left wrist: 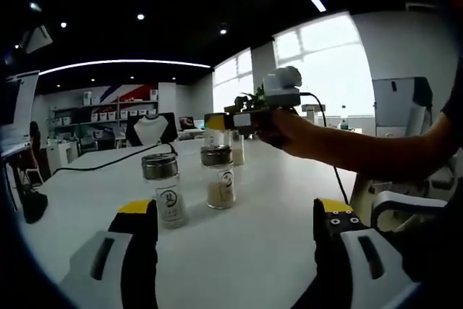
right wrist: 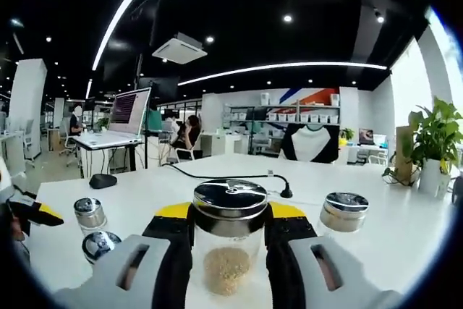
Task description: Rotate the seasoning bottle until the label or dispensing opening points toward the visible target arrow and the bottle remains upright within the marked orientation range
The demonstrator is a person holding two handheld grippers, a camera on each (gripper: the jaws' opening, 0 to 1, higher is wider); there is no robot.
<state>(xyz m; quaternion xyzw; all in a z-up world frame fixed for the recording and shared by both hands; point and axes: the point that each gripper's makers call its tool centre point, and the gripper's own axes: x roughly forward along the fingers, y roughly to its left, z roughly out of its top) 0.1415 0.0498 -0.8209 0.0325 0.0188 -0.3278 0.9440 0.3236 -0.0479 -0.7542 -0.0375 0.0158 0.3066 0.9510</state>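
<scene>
In the right gripper view, the right tongs (right wrist: 228, 251) are clamped on a seasoning bottle (right wrist: 228, 240): a clear glass jar with a shiny metal lid and a layer of tan seasoning at its bottom. It stands upright between the two black jaws with yellow tips, which press against its sides just under the lid. Any label or dispensing opening cannot be made out from here. To the right and a little farther off stands a second jar (right wrist: 344, 213) with a metal lid, and to the left are two more lidded jars (right wrist: 90, 213), one nearer than the other. All are on a white desk (right wrist: 391, 236). A black cable (right wrist: 224, 176) runs across the far part of the desk, and a potted plant (right wrist: 434, 142) stands at the far right.

In the left gripper view, the left tongs (left wrist: 235, 233) are spread wide apart with nothing between them, low over the desk. Beyond them stand two upright jars, a labelled jar (left wrist: 166, 189) on the left and one with tan contents (left wrist: 219, 177) just to its right. Farther back, the person's hand (left wrist: 286, 129) holds the right tongs level above the desk, reaching toward a jar at the far side.
</scene>
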